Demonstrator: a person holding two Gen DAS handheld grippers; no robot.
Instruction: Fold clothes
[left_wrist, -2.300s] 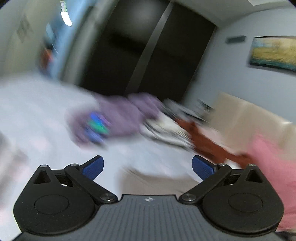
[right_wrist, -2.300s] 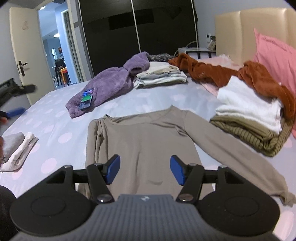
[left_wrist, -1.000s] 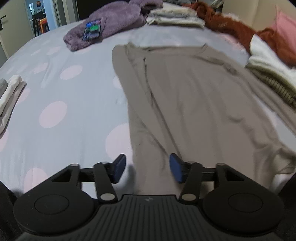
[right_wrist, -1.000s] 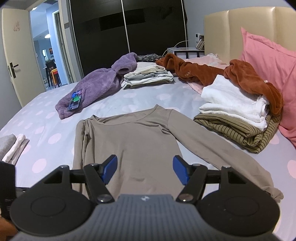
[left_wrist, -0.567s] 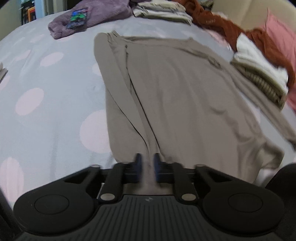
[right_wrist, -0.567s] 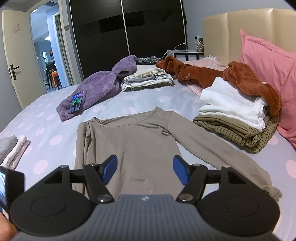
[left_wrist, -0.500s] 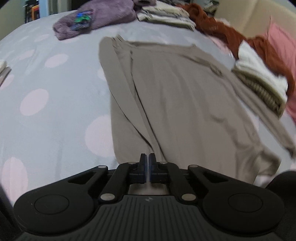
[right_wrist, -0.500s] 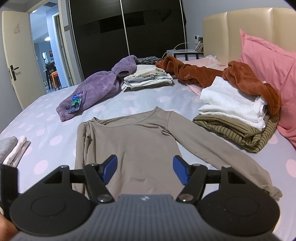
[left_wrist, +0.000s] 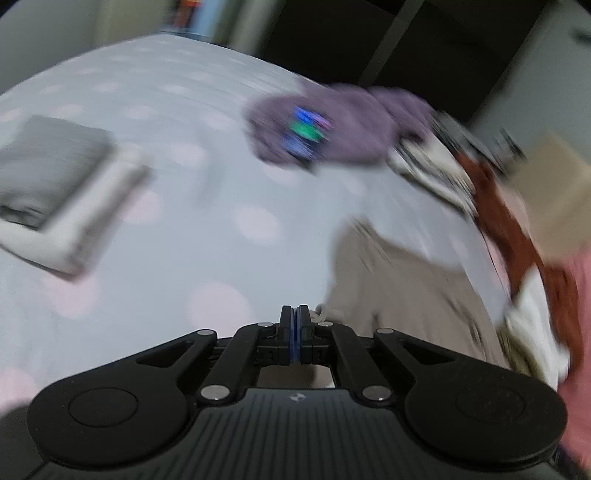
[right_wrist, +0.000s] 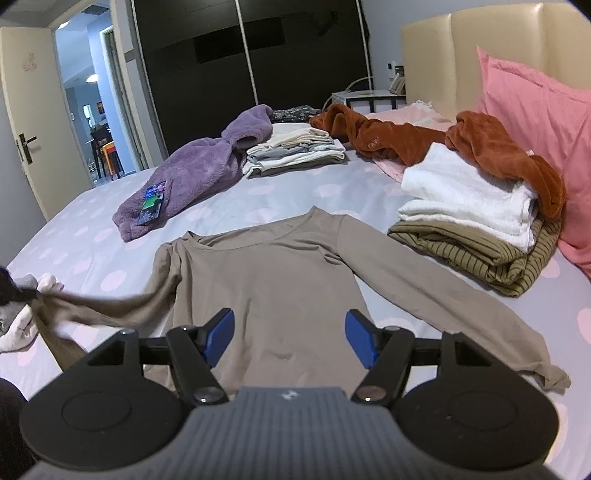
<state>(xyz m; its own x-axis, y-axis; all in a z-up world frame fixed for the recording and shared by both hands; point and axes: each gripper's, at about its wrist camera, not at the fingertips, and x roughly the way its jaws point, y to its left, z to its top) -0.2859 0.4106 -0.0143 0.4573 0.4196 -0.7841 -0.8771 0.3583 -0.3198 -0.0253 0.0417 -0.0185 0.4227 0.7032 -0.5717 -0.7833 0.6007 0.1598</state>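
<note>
Since half a second ago my left gripper (left_wrist: 294, 325) has swung up and out to the left, dragging the left sleeve of the taupe long-sleeved knit top (right_wrist: 280, 273) away from its body; its view is now smeared with motion. Its fingers are pressed together on that sleeve, which stretches taut off the spotted lilac bedsheet (right_wrist: 295, 192). The top's body and right sleeve lie flat mid-bed. My right gripper (right_wrist: 290, 338) hovers above the hem with fingers spread wide, holding nothing. Around it lie a fluffy purple fleece garment (right_wrist: 199, 170), a folded stack of pale clothes (right_wrist: 295, 149), a rust-orange fleece (right_wrist: 480, 144), white folded laundry (right_wrist: 465, 195) on an olive striped garment (right_wrist: 491, 254), and a pink pillow (right_wrist: 535, 122).
</note>
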